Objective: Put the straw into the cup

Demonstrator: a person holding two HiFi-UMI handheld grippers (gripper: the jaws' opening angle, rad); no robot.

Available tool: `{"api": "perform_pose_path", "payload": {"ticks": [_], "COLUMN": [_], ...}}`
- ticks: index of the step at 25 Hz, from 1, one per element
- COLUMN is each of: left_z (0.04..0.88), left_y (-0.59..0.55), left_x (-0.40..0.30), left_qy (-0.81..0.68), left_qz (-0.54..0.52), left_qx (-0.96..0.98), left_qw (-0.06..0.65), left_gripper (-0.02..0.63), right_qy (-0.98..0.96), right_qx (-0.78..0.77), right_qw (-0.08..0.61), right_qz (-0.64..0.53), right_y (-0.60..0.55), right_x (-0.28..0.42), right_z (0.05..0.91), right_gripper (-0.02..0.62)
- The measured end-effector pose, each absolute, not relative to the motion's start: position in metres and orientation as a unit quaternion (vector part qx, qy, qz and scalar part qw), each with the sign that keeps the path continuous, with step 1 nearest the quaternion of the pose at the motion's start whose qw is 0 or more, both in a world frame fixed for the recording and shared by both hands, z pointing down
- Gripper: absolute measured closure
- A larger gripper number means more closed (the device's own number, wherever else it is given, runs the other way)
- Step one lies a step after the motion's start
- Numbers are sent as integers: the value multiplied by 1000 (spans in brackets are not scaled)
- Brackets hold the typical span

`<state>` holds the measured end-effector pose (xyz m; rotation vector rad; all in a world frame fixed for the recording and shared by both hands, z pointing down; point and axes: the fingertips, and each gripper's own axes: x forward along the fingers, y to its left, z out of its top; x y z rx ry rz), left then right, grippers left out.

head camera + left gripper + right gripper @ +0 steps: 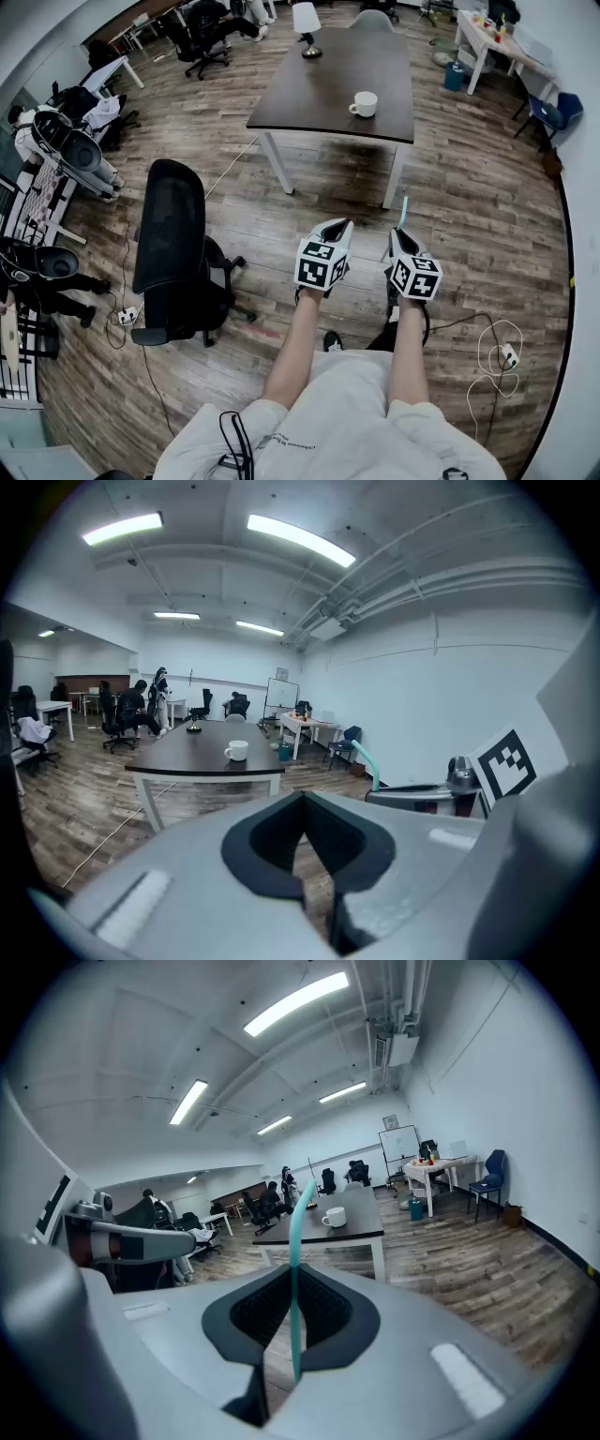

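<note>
Right hand-held gripper [292, 1316] clamped on straw [297, 1241]; left hand-held gripper [302, 841] together, empty. Cup [365, 103] on counter [309, 94], well apart. Carry step: next, approach, line straw over cup mouth

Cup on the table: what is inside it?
No straw stands in the cup; the straw is clamped in the right gripper. The cup's wall hides its bottom.

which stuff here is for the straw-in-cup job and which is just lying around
For the job: teal straw, gripped in the right claw; white cup on the dark table.
Lying about: lamp, black office chair, blue bin; left claw shut, empty.
</note>
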<state>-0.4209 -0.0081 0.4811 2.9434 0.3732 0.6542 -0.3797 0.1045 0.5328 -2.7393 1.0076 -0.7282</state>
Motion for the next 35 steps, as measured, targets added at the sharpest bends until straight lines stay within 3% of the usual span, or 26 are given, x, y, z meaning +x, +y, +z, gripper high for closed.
{"api": "perform_pose_path", "payload": {"ticks": [9,18,25,29,35], "left_z": [494,421,427,421,450], "left_y": [11,-13,7,13,27], "left_x": [-379,-226,-195,-183,-176], "left_qy": [110,22,17,-1,-16], "left_qz": [219,163,181,170,192], "left_qx": [967,977,981,984,979], "left_qw": [74,133,72,57,65], "left_gripper": [606,606,606,606,606], "right_qy": [349,411,460,488,512], "right_qx": [-896,-848,-849,-842,-829], "right_qw": [71,122,26,50,33], "right_qz": [-264,-311,-259,-227,-223], "right_y": [117,49,58,59,70], "right_x": [-340,-195,-155,-133,-124], "right_z": [555,541,504,478,481], "right_gripper": [549,549,549,548,548]}}
